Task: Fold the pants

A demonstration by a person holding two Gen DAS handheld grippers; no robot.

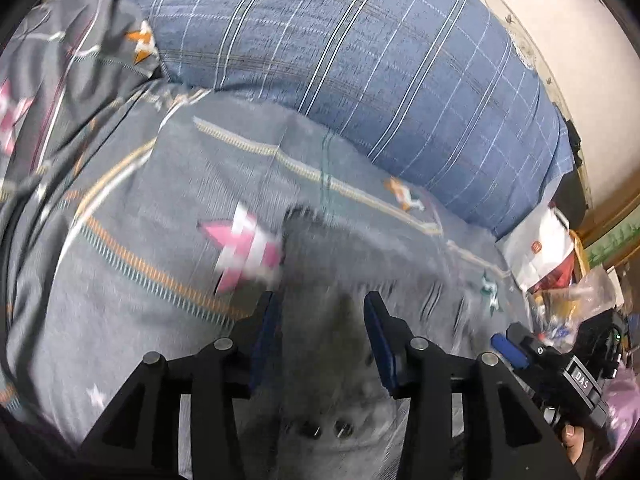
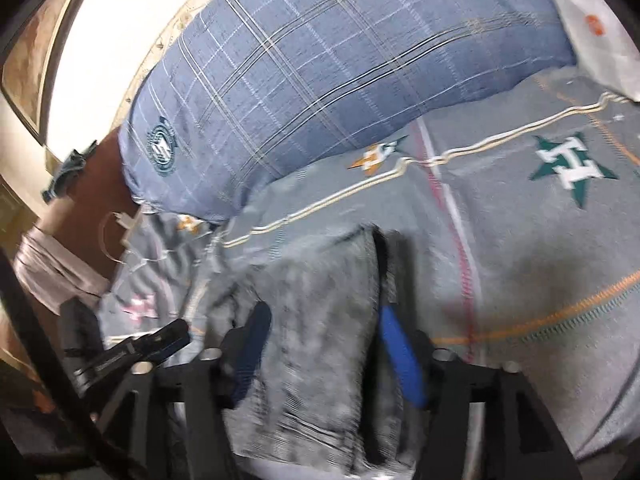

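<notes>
The pants (image 1: 320, 360) are grey denim, blurred, lying on a grey bedsheet with star prints (image 1: 160, 208). In the left wrist view my left gripper (image 1: 320, 308) is open, its blue-padded fingers (image 1: 376, 320) standing either side of the pants near the waistband with its dark buttons (image 1: 324, 430). In the right wrist view the pants (image 2: 320, 340) lie as a folded strip between the open fingers of my right gripper (image 2: 324, 316). The right gripper also shows at the right of the left wrist view (image 1: 520, 346), and the left gripper at the left of the right wrist view (image 2: 160, 340).
A blue plaid pillow (image 1: 360, 60) lies across the head of the bed, also in the right wrist view (image 2: 320, 60). White bags and clutter (image 1: 548, 256) sit at the right bed edge. A cream wall (image 2: 100, 40) is behind the pillow.
</notes>
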